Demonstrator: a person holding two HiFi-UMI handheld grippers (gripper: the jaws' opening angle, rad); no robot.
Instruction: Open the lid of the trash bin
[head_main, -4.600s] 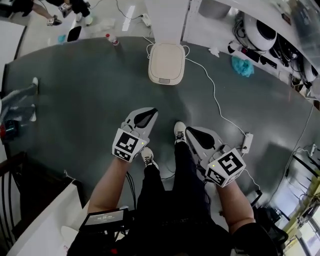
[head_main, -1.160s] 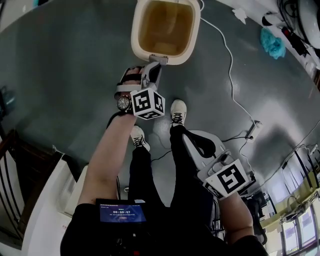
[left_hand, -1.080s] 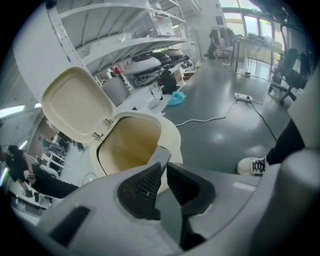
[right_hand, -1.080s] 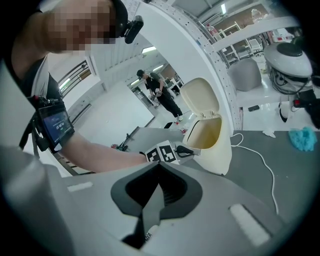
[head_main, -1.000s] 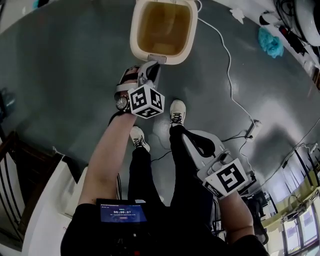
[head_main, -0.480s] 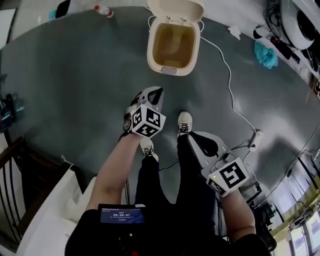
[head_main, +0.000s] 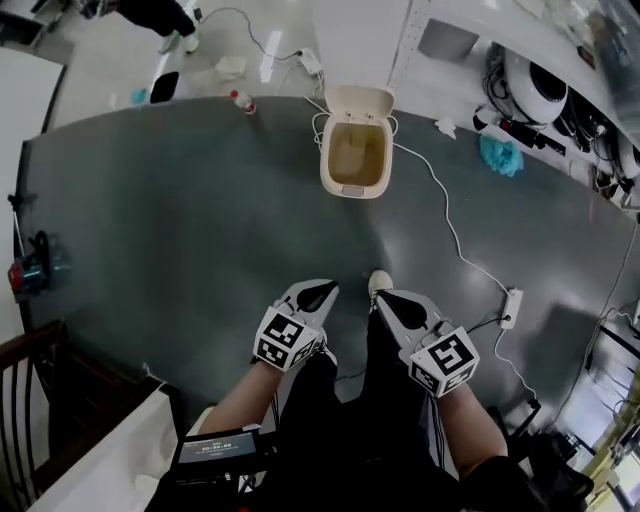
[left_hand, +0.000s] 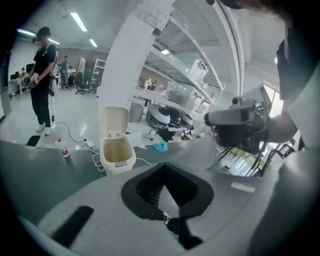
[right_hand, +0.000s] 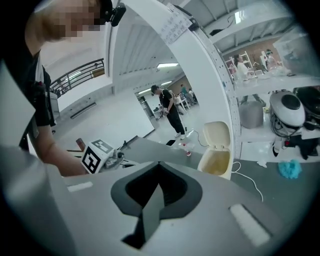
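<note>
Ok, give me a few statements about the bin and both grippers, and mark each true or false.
The lid of the trash bin stands open. True.
The left gripper is gripping the lid. False: it is by the person's legs, well apart from the bin, jaws together on nothing.
The right gripper has its jaws together and empty. True.
The teal cloth lies inside the bin. False: it lies on the floor, apart from the bin.

Bystander (head_main: 150, 12) cut off at top edge; chest screen (head_main: 215, 446) print unreadable; trash bin (head_main: 352, 190) contents indiscernible.
</note>
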